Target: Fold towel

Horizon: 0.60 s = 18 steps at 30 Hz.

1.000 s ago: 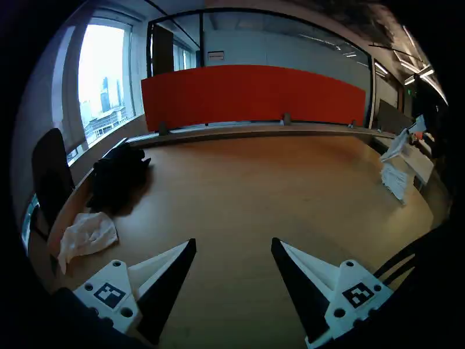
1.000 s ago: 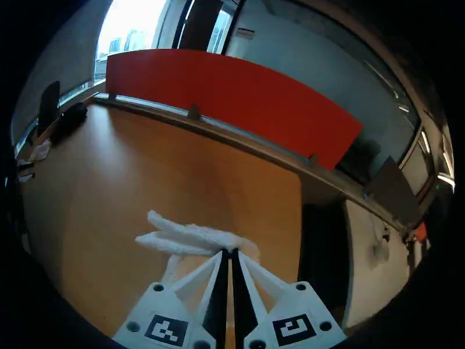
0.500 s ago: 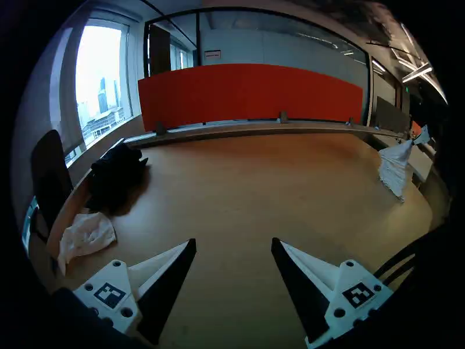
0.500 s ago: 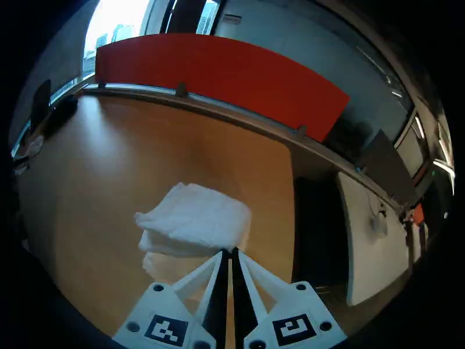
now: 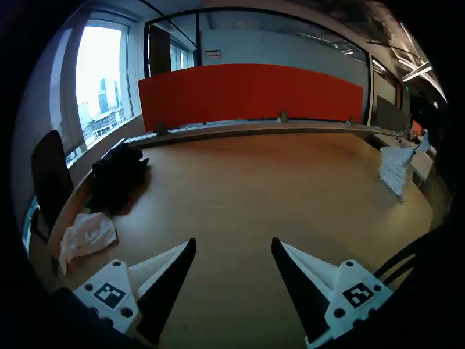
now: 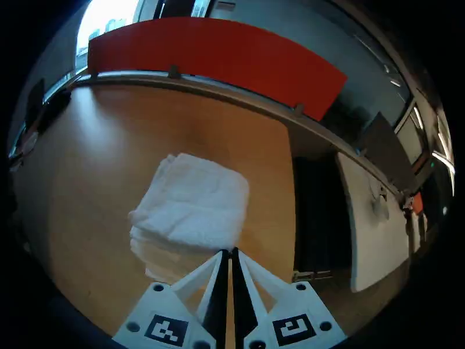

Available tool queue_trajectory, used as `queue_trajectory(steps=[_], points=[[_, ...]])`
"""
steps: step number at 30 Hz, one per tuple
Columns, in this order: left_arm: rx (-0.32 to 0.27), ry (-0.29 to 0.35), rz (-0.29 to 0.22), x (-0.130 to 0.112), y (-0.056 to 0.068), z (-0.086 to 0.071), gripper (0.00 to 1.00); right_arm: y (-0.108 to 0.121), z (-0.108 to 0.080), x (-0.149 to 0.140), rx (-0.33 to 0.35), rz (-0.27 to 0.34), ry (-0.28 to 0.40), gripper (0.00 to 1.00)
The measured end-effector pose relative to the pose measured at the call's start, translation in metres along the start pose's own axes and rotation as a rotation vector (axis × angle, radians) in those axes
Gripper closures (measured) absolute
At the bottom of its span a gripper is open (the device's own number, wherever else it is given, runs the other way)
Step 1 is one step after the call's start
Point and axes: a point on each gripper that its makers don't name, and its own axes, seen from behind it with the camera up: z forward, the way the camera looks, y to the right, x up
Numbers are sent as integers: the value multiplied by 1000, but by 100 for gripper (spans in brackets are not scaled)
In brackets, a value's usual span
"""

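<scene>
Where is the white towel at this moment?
In the right gripper view the folded towel hangs at the tips of the shut right gripper, over the wooden table near its right edge. In the left gripper view it is far right.

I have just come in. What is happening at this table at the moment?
A person is folding a towel with two handheld grippers. The right gripper is shut on one edge of the white towel, already folded into a thick stack, and holds it at the wooden table. The left gripper is open, holds nothing and hovers over the table. A black bag and a crumpled white cloth lie near the window side.
</scene>
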Motion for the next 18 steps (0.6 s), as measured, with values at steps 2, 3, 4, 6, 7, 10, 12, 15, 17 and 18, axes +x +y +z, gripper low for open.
queue_trajectory(steps=[2,3,4,6,7,10,12,15,17,18], points=[[1,0,1,0,0,0,4,0,2,-5,1,3,-12,96],[1,-1,2,0,0,0,4,-1,4,-7,1,4,-18,96],[1,-1,3,0,0,0,4,-1,5,-10,1,6,-24,96],[2,-1,4,0,-1,0,4,-1,7,-14,1,8,-34,96],[2,-2,5,0,-1,-1,4,-1,8,-16,0,10,-40,96],[3,-2,5,0,-1,-1,4,-1,10,-23,0,15,-56,96],[4,-2,4,-1,-1,-1,4,-1,12,-26,1,18,-65,96],[5,-3,5,0,-2,-2,4,-2,14,-30,0,23,-75,96],[6,-4,8,-1,-2,-2,4,-1,15,-32,0,24,-81,96],[6,-5,9,-1,-2,-2,4,-1,15,-33,0,25,-84,96]])
